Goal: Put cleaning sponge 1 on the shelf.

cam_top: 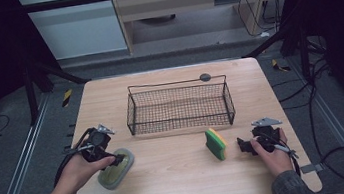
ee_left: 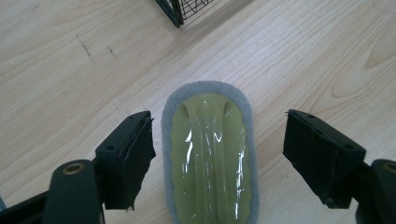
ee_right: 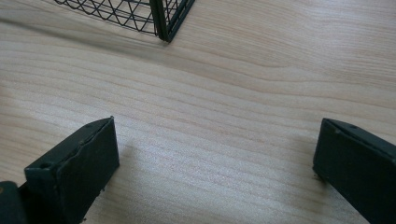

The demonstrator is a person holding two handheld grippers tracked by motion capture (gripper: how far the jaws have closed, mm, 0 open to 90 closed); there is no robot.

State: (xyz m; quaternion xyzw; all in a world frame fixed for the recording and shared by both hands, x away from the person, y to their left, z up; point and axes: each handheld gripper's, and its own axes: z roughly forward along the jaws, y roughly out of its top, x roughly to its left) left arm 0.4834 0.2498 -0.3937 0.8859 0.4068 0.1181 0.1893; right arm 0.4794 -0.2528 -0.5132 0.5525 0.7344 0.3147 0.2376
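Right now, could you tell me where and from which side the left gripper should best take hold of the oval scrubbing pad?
Grip the scrubbing pad across its narrow width, on its two long grey edges, coming down from above. It lies flat on the table, and the open left gripper already straddles it without touching. The glossy green top looks slippery, so the felt rim is probably safer.

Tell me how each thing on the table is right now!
scrubber pad: lying flat on the table, between the left gripper's open jaws, pads not touching it.
sponge: standing on its edge, untouched.
wire basket: upright, empty.
left gripper: open, around the scrubber pad.
right gripper: open, holding nothing, over bare table.
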